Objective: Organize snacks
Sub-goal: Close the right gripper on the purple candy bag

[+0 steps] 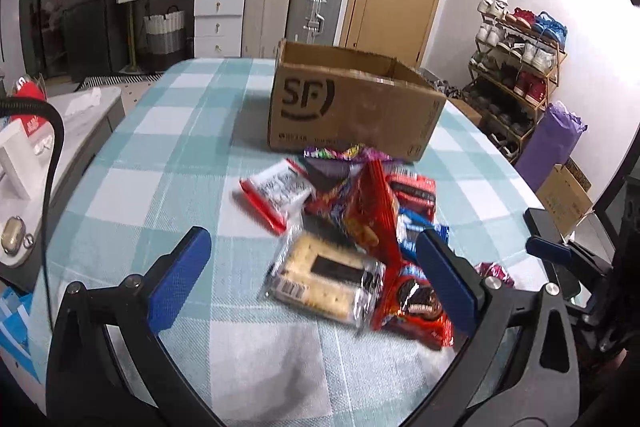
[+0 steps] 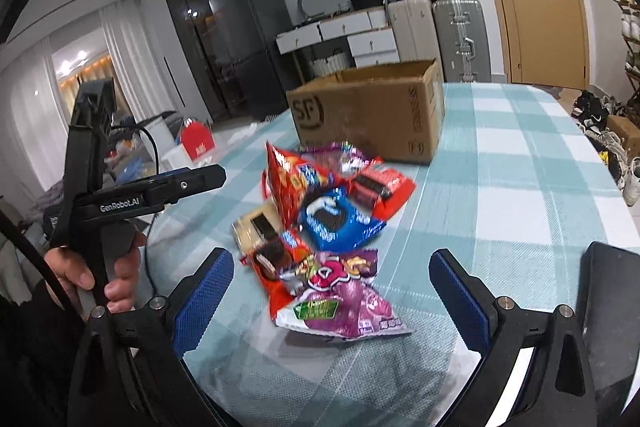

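Both grippers [image 1: 316, 283] [image 2: 332, 303] hover spread over the snacks [image 1: 352, 227]; overlapping slippery packets may slide when pinched.

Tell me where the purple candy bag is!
In the right wrist view, the purple candy bag lies on the checked tablecloth, nearest the camera, touching the red Oreo pack.

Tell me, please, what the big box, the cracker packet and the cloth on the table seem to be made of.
Box: brown corrugated cardboard, matte, with a printed logo and rough cut edges.
Cracker packet: clear glossy plastic film; the crackers show through and it glints.
Tablecloth: probably woven fabric, matte, with a visible weave in its checks.
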A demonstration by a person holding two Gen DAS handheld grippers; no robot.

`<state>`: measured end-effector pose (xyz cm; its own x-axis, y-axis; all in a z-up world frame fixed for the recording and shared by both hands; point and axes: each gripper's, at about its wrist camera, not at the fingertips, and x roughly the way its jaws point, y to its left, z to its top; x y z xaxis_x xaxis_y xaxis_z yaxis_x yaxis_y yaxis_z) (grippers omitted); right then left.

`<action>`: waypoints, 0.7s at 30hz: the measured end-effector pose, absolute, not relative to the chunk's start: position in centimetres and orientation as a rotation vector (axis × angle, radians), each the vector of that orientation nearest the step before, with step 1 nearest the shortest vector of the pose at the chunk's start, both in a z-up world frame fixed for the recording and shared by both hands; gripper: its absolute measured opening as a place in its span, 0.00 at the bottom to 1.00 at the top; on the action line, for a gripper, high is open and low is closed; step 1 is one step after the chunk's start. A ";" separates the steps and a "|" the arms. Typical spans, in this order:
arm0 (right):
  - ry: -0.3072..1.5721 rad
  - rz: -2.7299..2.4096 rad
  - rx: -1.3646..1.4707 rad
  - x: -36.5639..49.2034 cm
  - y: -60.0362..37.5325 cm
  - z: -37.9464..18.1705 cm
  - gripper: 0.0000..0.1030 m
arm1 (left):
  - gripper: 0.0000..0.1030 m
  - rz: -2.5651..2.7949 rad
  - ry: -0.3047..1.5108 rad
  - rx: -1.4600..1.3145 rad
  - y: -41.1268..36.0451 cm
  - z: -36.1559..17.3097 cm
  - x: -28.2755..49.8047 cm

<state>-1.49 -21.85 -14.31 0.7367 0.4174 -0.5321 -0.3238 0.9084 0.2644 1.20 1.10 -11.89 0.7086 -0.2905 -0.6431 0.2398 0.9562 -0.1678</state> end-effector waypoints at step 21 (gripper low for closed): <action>0.755 0.462 0.265 1.8 -21.0 -18.5 0.65 | 0.99 -0.304 0.835 -0.117 2.6 -15.2 1.8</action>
